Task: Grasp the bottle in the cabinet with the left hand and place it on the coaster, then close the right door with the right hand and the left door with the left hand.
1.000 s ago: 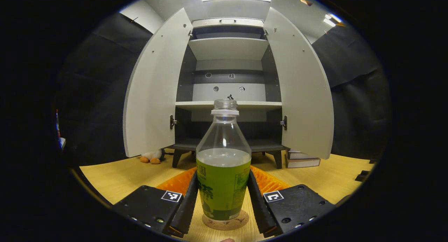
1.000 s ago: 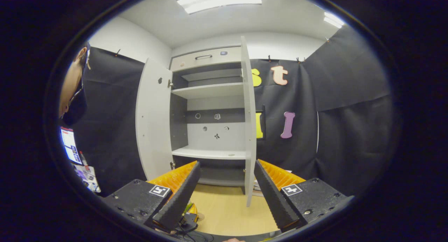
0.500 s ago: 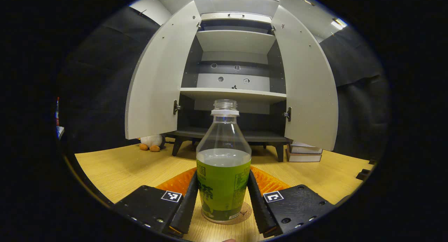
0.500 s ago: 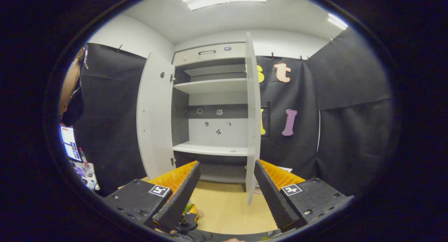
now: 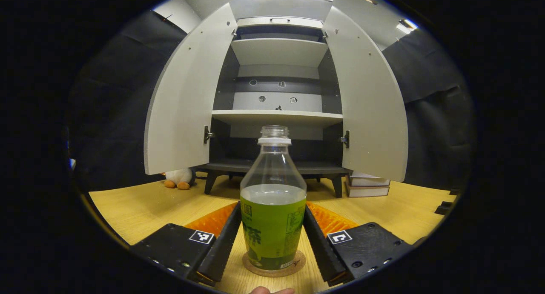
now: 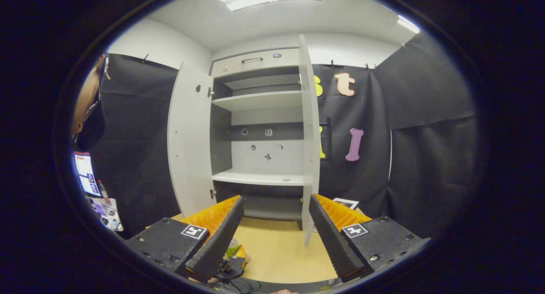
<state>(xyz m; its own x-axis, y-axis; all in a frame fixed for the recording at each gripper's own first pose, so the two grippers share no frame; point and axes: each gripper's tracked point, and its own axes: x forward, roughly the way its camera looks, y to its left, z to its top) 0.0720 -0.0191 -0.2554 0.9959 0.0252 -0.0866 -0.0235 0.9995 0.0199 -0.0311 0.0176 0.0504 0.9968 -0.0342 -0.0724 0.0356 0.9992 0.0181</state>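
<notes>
Compared with a second ago, the clear plastic bottle with a green label and no cap (image 5: 273, 209) now stands squarely on the round cork coaster (image 5: 274, 266) on the light wooden table (image 5: 140, 209), where before it hung a little above the disc, and the tall white cabinet (image 5: 279, 81) sits slightly higher in the left gripper view. In that view, the left gripper (image 5: 272, 247) has its two fingers flanking the bottle's labelled lower half; whether they press on it or have eased off by a hair cannot be told. In the right gripper view, the left white door (image 6: 187, 141) and the right white door (image 6: 310, 132) both stand open, little changed. The right gripper (image 6: 274, 234) hovers well short of the cabinet, jaws spread wide and holding nothing.
</notes>
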